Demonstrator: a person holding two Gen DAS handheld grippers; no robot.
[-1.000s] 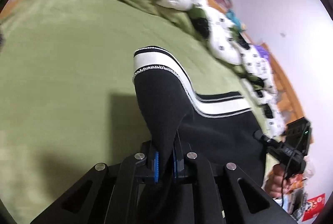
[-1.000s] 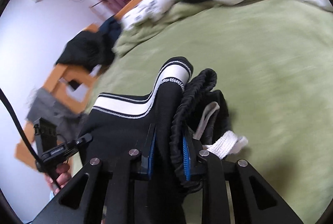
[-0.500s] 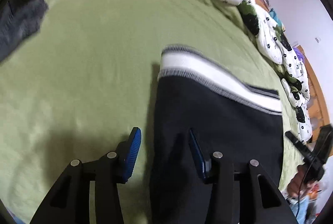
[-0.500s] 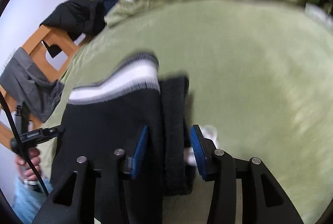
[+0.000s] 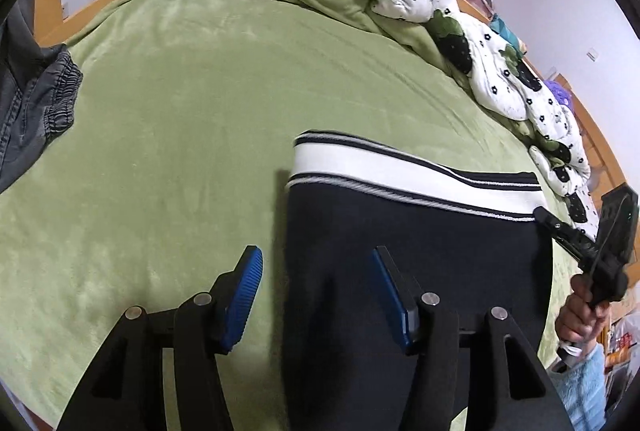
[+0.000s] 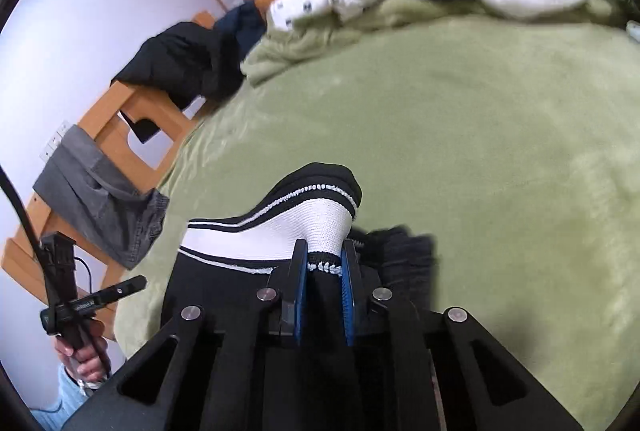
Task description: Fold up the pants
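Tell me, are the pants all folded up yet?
Not yet. The black pants lie doubled on the green bed, so one fold looks done. The right gripper is closing on the white striped cuff, lifting it; the left gripper is opening, gripping nothing, pads astride the pants' edge. More folding seems left.

Two matte-black handheld grippers: the left gripper (image 5: 316, 295) and right gripper (image 6: 324, 279) each carry ribbed blue pads (image 5: 244, 295) on angular black fingers with triangular cut-outs and silver round screw heads. A black cable trails from one handle; the person's sleeve (image 5: 580, 387) is fuzzy light blue.
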